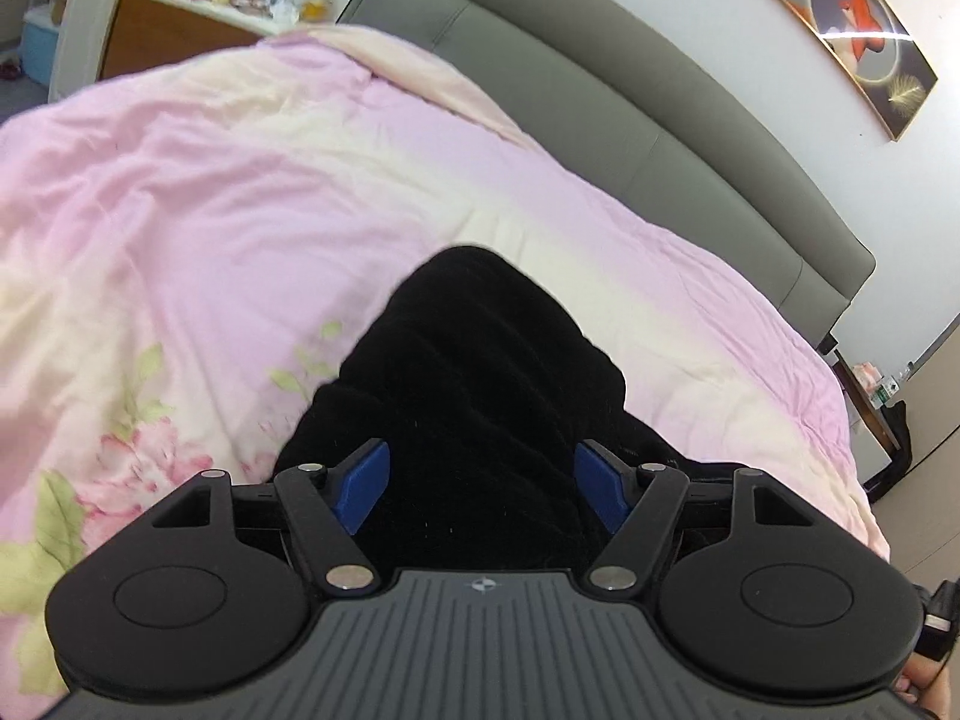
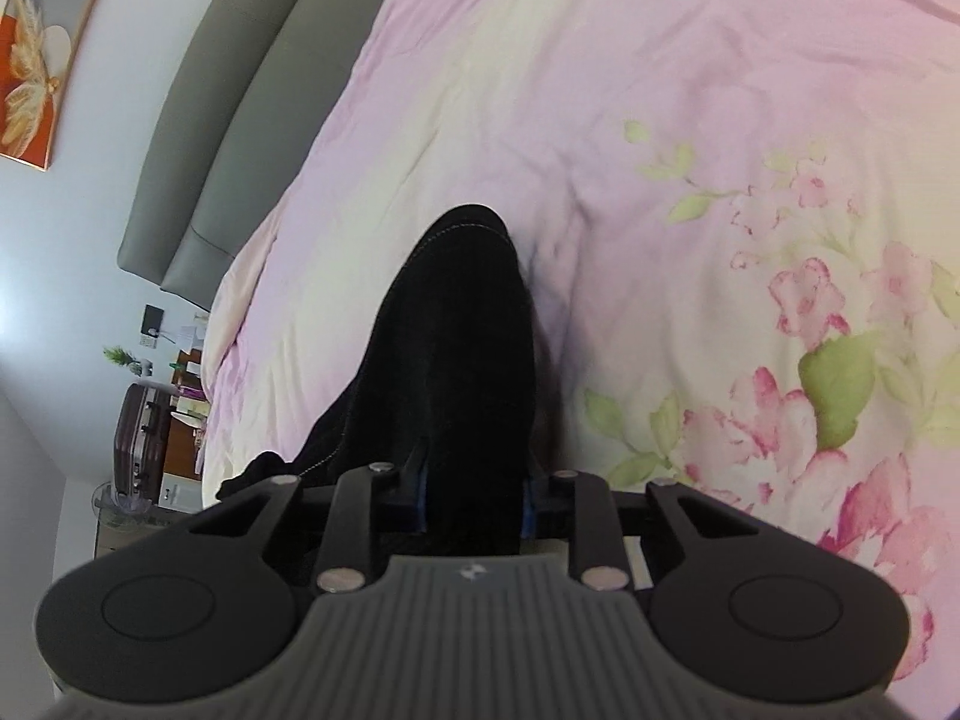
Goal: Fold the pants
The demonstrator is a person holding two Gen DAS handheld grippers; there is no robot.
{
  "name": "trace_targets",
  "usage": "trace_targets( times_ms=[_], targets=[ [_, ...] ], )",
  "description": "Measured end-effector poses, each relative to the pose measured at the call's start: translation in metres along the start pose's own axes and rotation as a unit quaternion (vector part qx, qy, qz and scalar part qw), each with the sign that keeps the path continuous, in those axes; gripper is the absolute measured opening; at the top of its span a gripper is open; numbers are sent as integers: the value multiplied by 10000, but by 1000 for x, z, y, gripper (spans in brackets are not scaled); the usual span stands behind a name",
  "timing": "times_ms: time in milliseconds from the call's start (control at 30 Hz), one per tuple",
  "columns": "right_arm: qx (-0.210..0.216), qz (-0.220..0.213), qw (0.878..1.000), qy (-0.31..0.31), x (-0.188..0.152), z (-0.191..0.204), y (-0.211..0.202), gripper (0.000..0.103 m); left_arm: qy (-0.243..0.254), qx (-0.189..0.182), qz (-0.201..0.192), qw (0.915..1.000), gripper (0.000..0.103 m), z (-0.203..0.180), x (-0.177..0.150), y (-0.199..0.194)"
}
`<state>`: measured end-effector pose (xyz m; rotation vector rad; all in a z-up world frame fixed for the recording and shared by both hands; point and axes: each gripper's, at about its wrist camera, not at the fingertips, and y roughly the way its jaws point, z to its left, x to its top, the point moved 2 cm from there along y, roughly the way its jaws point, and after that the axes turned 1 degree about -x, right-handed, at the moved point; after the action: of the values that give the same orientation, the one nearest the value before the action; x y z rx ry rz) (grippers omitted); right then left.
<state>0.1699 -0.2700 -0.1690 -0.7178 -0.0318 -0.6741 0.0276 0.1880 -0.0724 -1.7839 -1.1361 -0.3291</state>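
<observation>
- Nearest our lenses, we hold two grippers tilted down over the bed.
- Our left gripper (image 1: 480, 480) has its blue pads (image 1: 363, 483) spread wide, one on each side of the pants (image 1: 474, 372); the pads do not press the cloth.
- Our right gripper (image 2: 474, 495) is nearly closed, its pads pinching a fold of the pants (image 2: 462, 348), which rises from between them in a narrow dark strip.
- Beyond the grippers, the black pants lie bunched on the pink floral quilt (image 1: 210, 210), running away from us towards the headboard.
- Farther off stands the grey headboard (image 1: 630, 90), with a picture (image 1: 864, 30) on the wall above it.
- At the lower right edge of the left view, part of a hand (image 1: 927, 690) shows.
</observation>
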Motion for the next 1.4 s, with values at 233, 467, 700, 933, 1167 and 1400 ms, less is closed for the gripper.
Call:
trace_targets(
  times_ms=[233, 467, 700, 933, 1167, 1400],
  targets=[
    [-585, 131, 9967, -543, -13, 7, 10, 23, 897, -132, 582, 9942, 83, -57, -15, 30],
    [-254, 30, 9984, -496, -12, 13, 2, 23, 3264, -615, 701, 9406, 84, -183, -89, 77],
    [-25, 210, 9993, -317, -7, 8, -1, 23, 5509, -642, 259, 8317, 88, -265, -179, 101],
    [194, 414, 9976, -514, -6, 14, -7, 24, 6217, -619, 87, 7807, 94, -285, -223, 117],
    [369, 491, 9968, -511, -6, 13, -11, 24, 5724, -439, 111, 8188, 37, -281, -203, 137],
    [630, 45, 9980, -61, 28, 5, -24, 68, 5463, -591, 124, 8354, 31, -270, -194, 133]
  ],
)
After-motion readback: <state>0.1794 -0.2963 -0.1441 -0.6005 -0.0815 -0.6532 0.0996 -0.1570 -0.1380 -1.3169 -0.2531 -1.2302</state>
